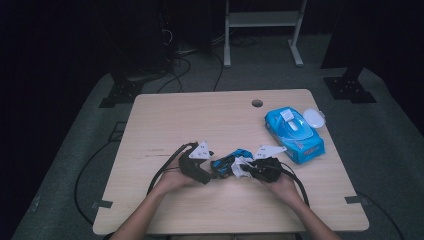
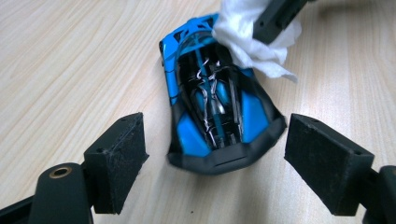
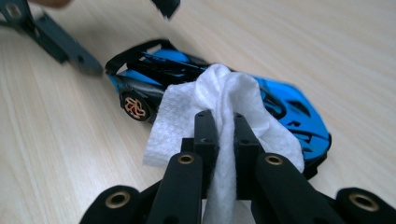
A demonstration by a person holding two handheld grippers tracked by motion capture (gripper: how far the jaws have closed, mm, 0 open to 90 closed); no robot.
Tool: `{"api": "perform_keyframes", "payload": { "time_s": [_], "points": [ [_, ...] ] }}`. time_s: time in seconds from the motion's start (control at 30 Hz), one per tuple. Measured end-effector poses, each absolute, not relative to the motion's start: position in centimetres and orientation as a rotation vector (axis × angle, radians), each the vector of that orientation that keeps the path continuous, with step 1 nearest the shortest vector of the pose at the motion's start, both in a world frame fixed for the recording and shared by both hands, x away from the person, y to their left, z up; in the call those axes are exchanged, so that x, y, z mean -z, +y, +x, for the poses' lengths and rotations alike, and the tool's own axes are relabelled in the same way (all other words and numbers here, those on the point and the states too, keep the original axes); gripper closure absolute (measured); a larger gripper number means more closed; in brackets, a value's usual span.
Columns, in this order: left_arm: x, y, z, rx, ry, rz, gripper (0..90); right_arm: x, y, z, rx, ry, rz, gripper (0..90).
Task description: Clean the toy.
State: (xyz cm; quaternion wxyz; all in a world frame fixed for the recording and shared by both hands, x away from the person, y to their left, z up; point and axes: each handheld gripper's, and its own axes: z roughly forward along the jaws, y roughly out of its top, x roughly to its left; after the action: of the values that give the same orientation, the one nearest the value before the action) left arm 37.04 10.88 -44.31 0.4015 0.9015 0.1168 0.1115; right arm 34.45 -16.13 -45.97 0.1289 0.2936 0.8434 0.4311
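Left gripper view shows your left gripper (image 2: 212, 170) spread wide, 2 jaws flanking the blue toy car (image 2: 215, 109) on the table (image 2: 70, 60), probably light and slick, best braced by its flanks, while your right gripper (image 3: 226, 133) pinches the soft wipe (image 3: 224, 102) against it.

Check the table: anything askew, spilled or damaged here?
Nothing stands out. The blue toy car sits upright on the table, intact as far as visible. The right tongs pinch a white wipe against it; the left tongs are open around its end. The wipes pack lies flat, nothing spilled.
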Motion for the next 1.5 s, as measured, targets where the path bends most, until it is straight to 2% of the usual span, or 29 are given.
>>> {"api": "perform_keyframes", "payload": {
  "time_s": [0.17,0.7,1.13,1.17,1.23,1.43,1.5],
  "points": [
    [44.3,11.2,37.1,-0.273,0.315,2.258,19.1,46.5,-16.3,34.5,-1.255,2.465,0.876,83.5],
    [44.3,12.0,37.1,-0.260,0.343,2.225,17.3,43.8,-20.2,34.2,-1.270,2.401,0.908,82.9],
    [44.2,12.3,37.3,-0.234,0.363,2.197,16.5,45.0,-23.9,34.2,-1.189,2.403,1.004,81.8],
    [44.2,12.3,37.4,-0.234,0.365,2.194,16.5,45.1,-24.1,34.2,-1.183,2.409,1.011,78.7],
    [44.2,12.3,37.4,-0.233,0.368,2.192,16.5,45.4,-24.4,34.4,-1.170,2.433,1.040,63.6],
    [44.2,12.5,37.4,-0.230,0.371,2.192,16.5,45.4,-25.4,34.4,-1.184,2.429,1.056,52.8],
    [44.2,12.5,37.5,-0.227,0.372,2.192,16.5,45.4,-25.5,34.4,-1.191,2.450,1.054,45.5]
  ]
}}
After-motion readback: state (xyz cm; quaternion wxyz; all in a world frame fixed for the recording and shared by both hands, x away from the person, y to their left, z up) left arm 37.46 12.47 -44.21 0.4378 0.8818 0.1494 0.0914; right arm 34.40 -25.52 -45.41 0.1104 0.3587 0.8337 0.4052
